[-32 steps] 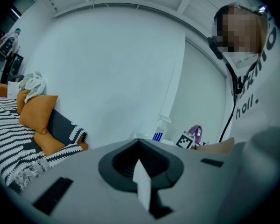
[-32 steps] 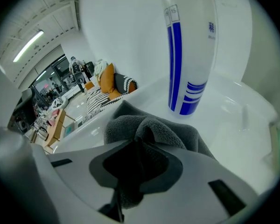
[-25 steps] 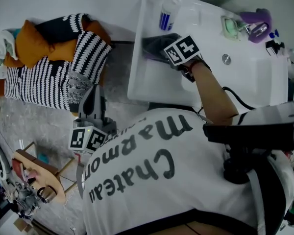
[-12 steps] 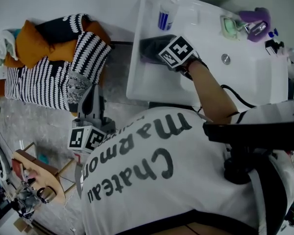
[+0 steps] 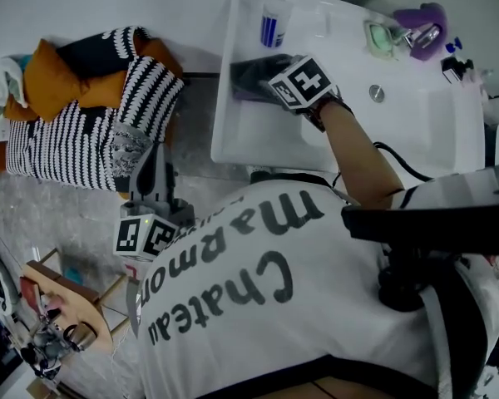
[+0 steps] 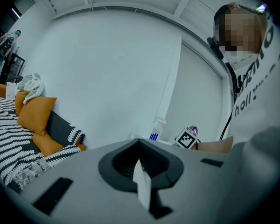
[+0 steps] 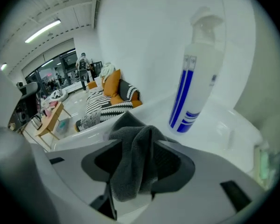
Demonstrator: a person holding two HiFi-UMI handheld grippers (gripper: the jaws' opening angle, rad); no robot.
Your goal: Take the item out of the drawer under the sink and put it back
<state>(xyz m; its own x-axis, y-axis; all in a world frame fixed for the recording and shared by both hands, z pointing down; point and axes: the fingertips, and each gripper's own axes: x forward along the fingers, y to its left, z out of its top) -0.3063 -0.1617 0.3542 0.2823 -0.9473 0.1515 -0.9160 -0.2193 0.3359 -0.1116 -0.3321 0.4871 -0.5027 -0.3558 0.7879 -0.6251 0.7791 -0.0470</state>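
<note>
We judge this to be the put-back step. The grey cloth point(image 5: 251, 75) lies at the far end of the open white drawer point(image 5: 224, 135), just beside a spray bottle with blue stripes point(image 7: 193, 83), with the sink basin point(image 5: 424, 127) to the right in the head view.

The right gripper point(image 7: 136, 146) hangs over that end of the drawer. Its jaws have just been opening and now stand wide, so the cloth is let go. A fold of it hangs bunched between them without looking pinched.

The left gripper point(image 6: 139, 167) is held well apart, low at our left side. Its jaws are together on nothing.

The next move, as we see it, calls for lifting the right gripper straight off the fold so the fabric does not snag on a pad and ride up. Then the drawer has to be pushed in.

The cloth is crumpled, so it has no clean heading. In the head view its dark mass stretches across the drawer's width, from the left wall toward the gripper. In the right gripper view the fold rises to a peak away from the camera, with its long line running roughly along the jaws.
</note>
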